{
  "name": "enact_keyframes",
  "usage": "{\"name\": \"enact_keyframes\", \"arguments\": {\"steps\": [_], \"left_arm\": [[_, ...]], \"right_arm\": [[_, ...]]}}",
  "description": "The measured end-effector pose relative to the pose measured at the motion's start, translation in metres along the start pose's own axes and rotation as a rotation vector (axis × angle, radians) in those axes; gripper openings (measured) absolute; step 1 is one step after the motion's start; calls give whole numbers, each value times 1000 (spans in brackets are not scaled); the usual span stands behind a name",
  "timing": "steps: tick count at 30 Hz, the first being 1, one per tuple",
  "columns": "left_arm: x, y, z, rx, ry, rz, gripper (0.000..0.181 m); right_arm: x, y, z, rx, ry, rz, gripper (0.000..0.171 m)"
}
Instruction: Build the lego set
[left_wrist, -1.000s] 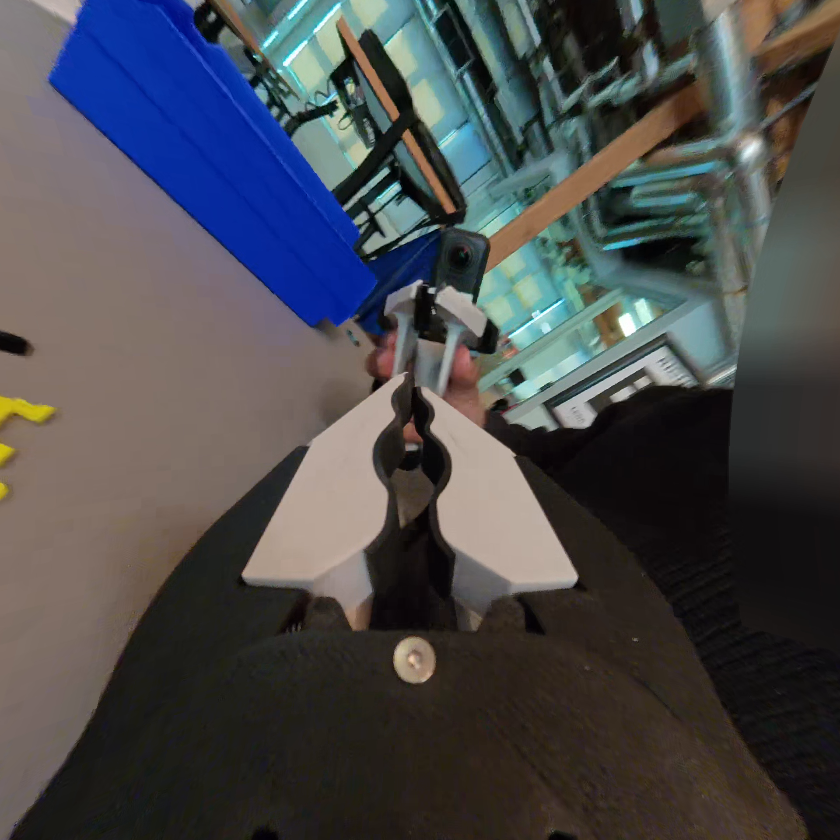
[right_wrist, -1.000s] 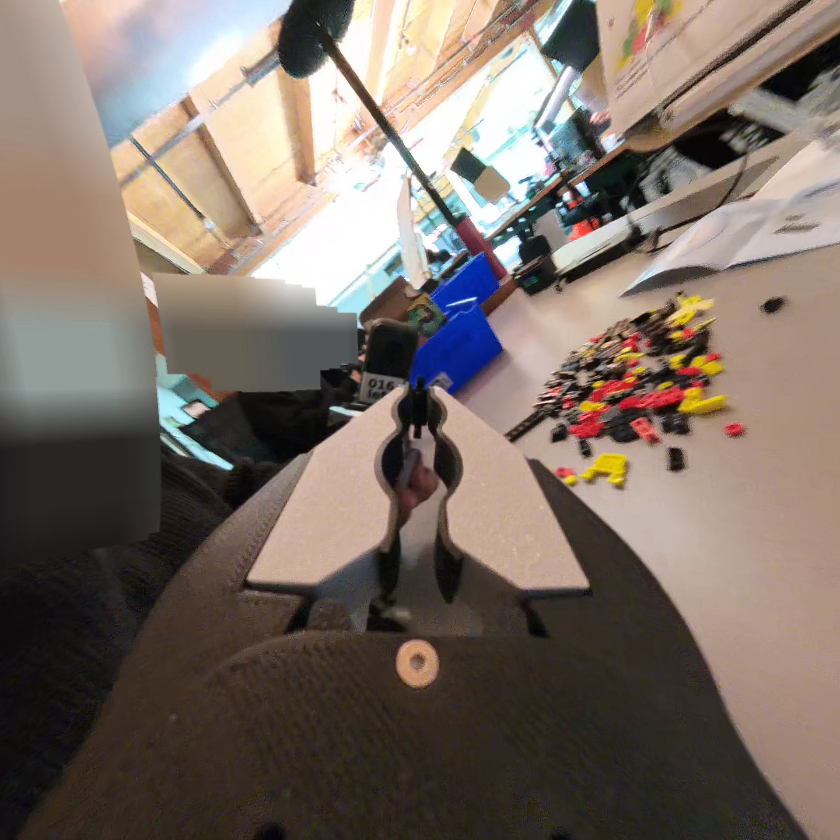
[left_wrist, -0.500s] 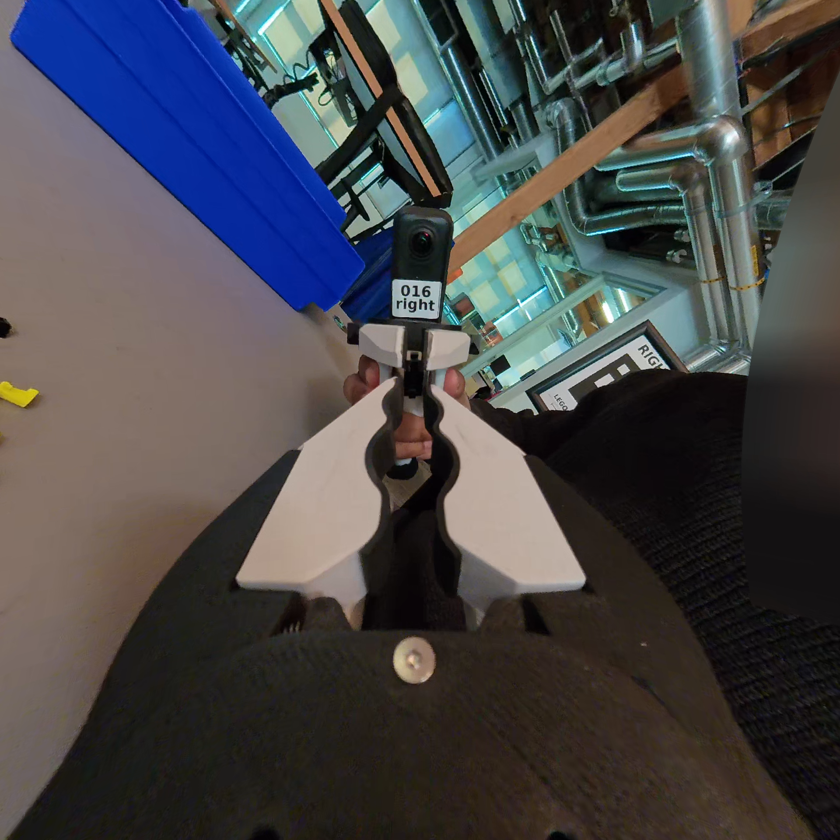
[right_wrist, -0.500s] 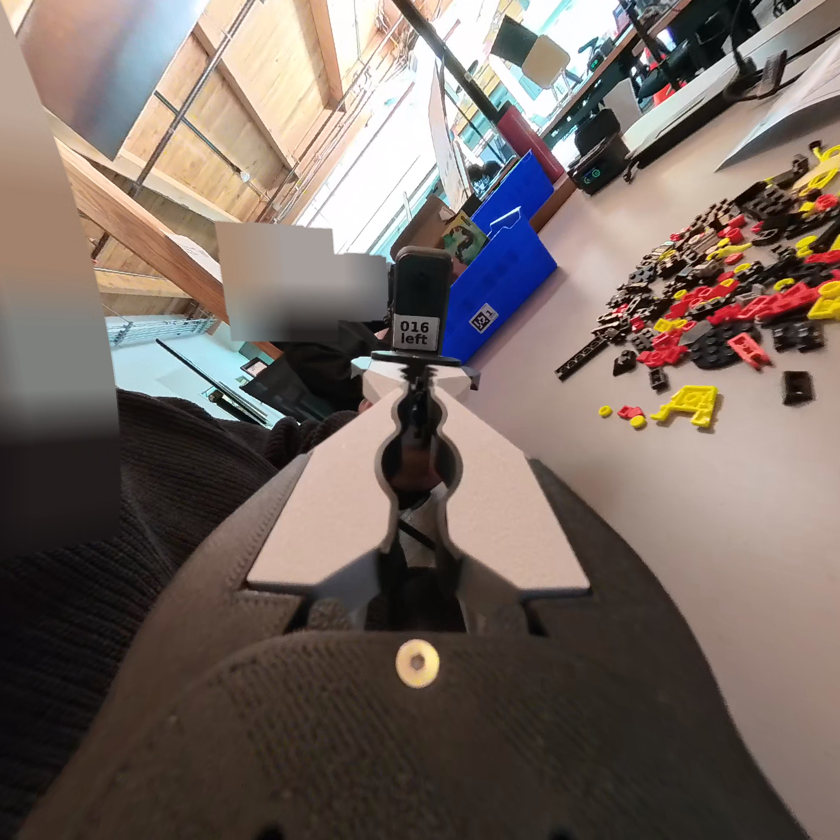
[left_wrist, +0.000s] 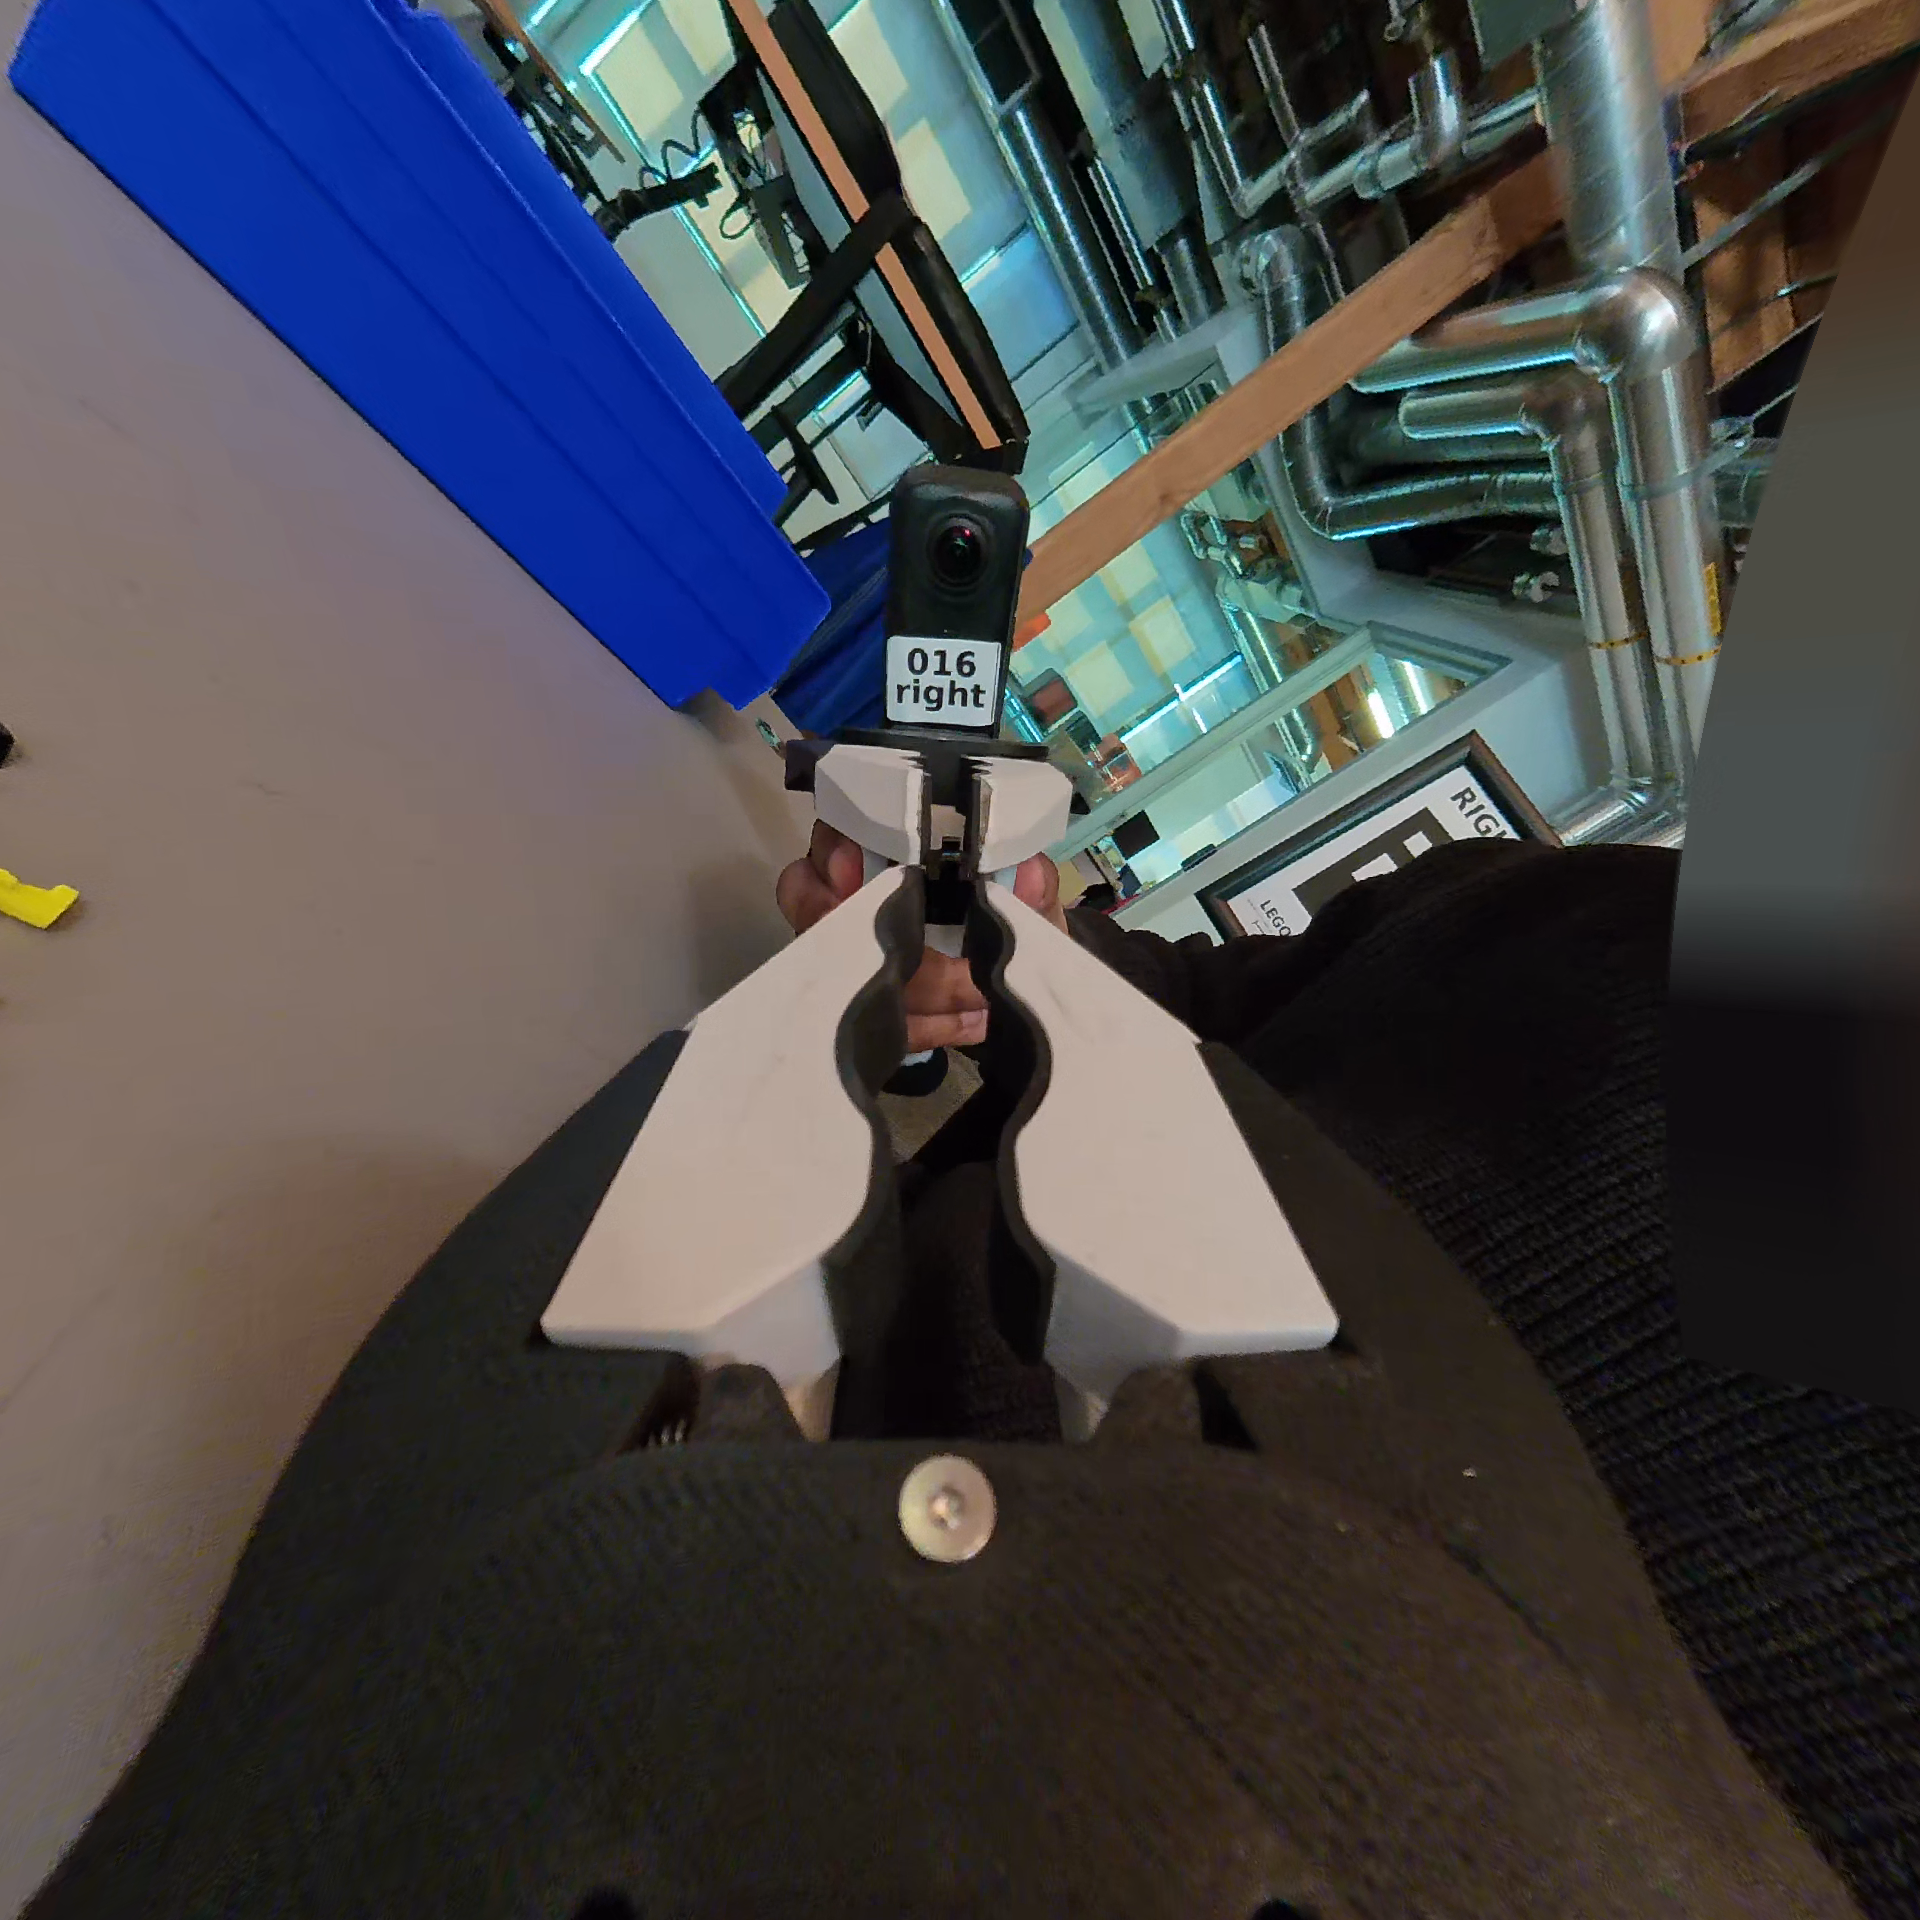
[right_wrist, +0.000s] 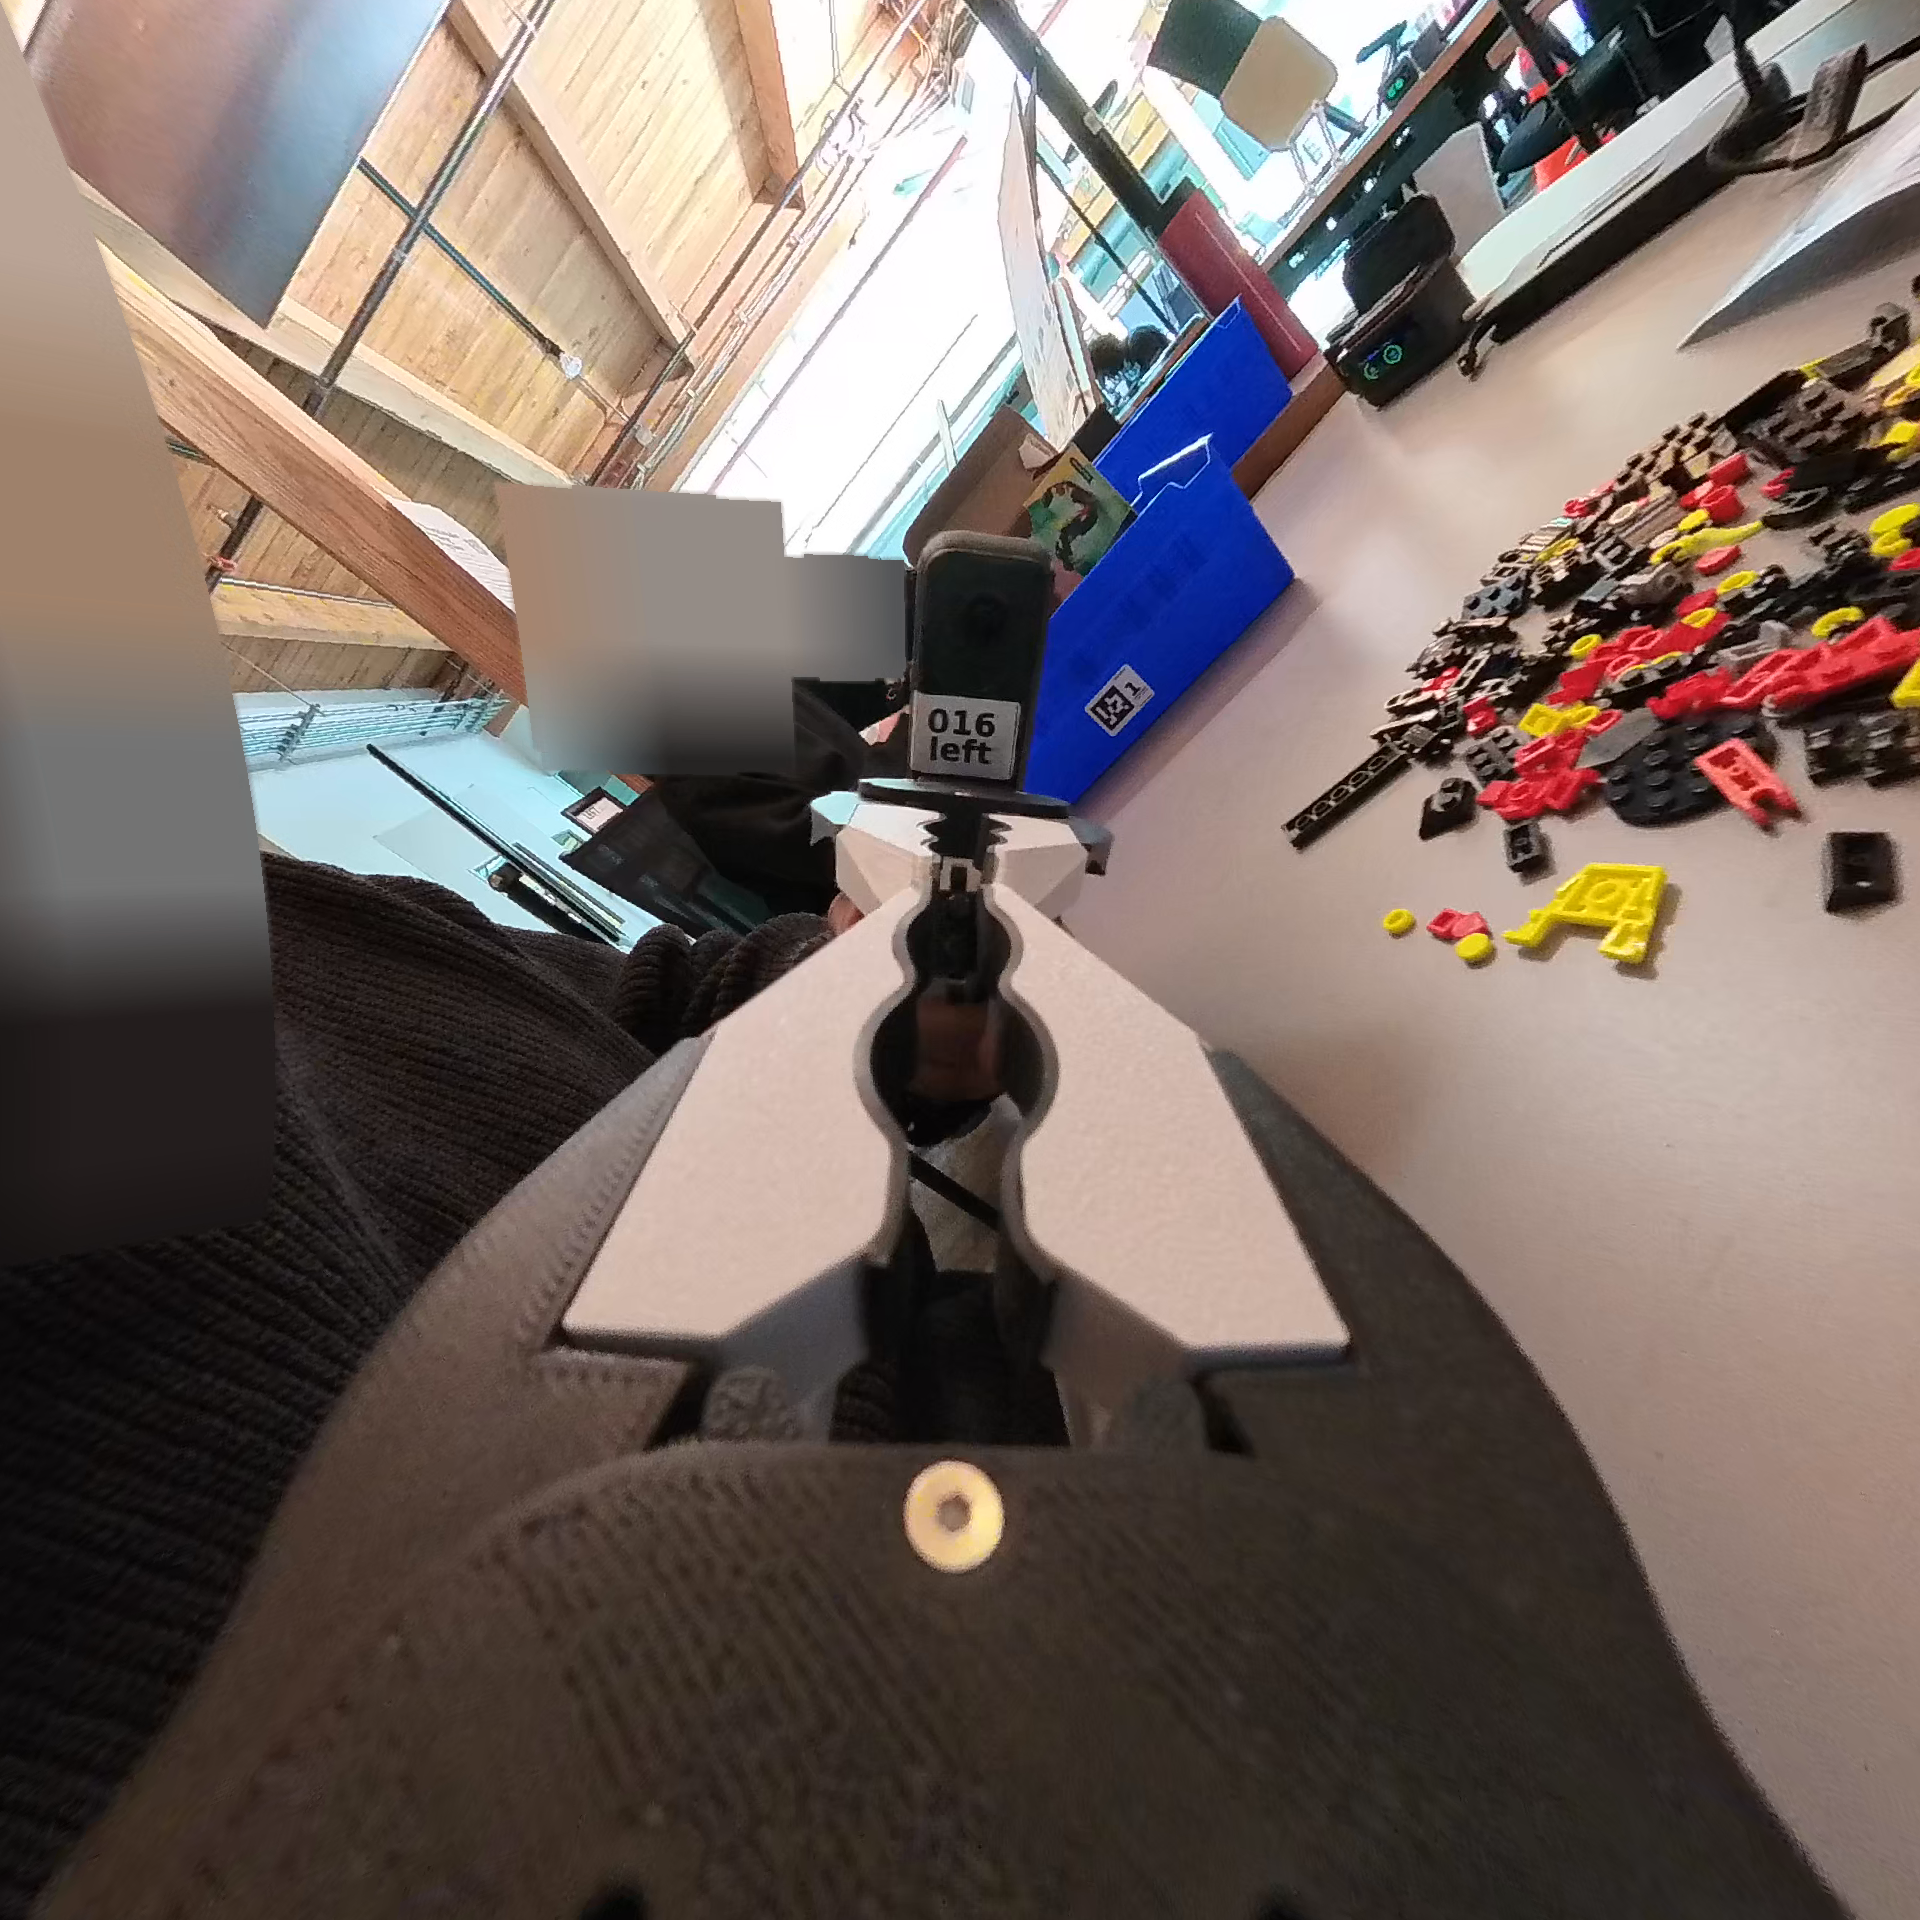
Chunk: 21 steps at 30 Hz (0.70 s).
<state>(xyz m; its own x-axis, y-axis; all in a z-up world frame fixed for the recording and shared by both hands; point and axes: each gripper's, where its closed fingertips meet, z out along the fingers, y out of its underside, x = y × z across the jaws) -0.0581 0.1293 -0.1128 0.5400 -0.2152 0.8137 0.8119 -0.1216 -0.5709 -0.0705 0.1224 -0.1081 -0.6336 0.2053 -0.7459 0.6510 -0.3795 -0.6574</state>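
Observation:
My two grippers face each other tip to tip above the table (right_wrist: 1455, 1299). In the left wrist view my left gripper (left_wrist: 943, 881) is nearly closed on a small black lego piece (left_wrist: 943, 902) at its tips. The right gripper (left_wrist: 945, 821) stands straight ahead, touching it. In the right wrist view my right gripper (right_wrist: 956, 896) is shut on a small black studded piece (right_wrist: 951, 935), and the left gripper (right_wrist: 961, 847) meets it head on. A pile of loose black, red and yellow lego pieces (right_wrist: 1683, 665) lies on the table to the right.
Blue bins (right_wrist: 1153, 613) stand at the table's far edge and also show in the left wrist view (left_wrist: 416, 301). A yellow frame piece (right_wrist: 1595, 914) lies apart from the pile. A person's black sleeve (left_wrist: 1455, 1091) fills the side behind the grippers. Only a small space, under 4 cm, lies between the two pairs of fingers.
The two grippers have come closer and lined up until their tips meet. Both views have tilted and steadied.

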Motion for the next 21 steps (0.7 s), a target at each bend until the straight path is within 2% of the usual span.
{"name": "enact_keyframes", "arguments": {"steps": [8,16,21], "left_arm": [[-4,-15,-8,92,8,-71,3],[-6,-18,-7,137,-12,-88,4],[-10,-15,-5,115,-31,-82,4]], "right_arm": [[1,-5,-2,44,-9,5,13],[8,-6,1,91,2,60,4],[11,-9,-3,97,23,51,8]]}}
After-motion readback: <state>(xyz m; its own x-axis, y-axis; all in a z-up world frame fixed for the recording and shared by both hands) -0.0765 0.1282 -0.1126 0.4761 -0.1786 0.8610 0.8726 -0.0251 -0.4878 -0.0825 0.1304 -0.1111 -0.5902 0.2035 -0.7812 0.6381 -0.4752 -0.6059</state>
